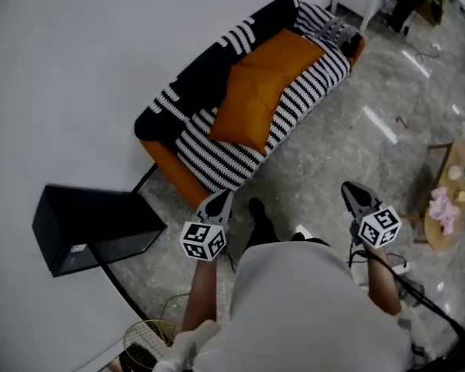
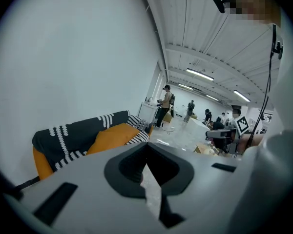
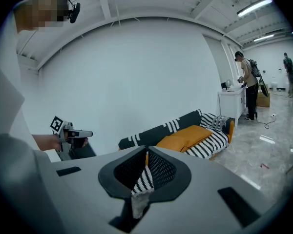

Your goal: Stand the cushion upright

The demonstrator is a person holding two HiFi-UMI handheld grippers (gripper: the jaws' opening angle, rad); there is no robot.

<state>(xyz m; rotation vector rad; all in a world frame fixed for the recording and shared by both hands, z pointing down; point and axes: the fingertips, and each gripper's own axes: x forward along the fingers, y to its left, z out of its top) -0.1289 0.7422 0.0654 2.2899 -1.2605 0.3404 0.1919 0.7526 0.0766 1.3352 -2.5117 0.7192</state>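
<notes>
We are standing on the grey marble floor (image 1: 325,153), facing a sofa (image 1: 167,161) that is sitting against the white wall (image 1: 77,68) at the far left. A black-and-white striped throw (image 1: 310,84) is covering its seat and back. Two cushions are lying down on the seat, neither one upright. The near orange cushion (image 1: 248,107) is resting close against the backrest. The far orange cushion (image 1: 293,51) is lying just beyond it, and the two are meeting at one edge.

We are holding the left tongs (image 1: 219,200) out in front of us, pointing toward the near end of the sofa and well apart from both cushions. Their jaws are pressing together with nothing between them. The right tongs (image 1: 351,190) are hovering over bare floor to the right, pointing forward and slightly down, and their jaws are likewise closed and empty.

A black box (image 1: 93,227) is sitting on the floor at the left by the wall, and a wire basket (image 1: 149,338) is standing near us on the left. At the right, a small wooden desk (image 1: 438,235) is carrying some pink things (image 1: 443,208). In the right gripper view, a person (image 3: 246,87) is standing at a white cabinet (image 3: 232,106) far beyond the sofa.
</notes>
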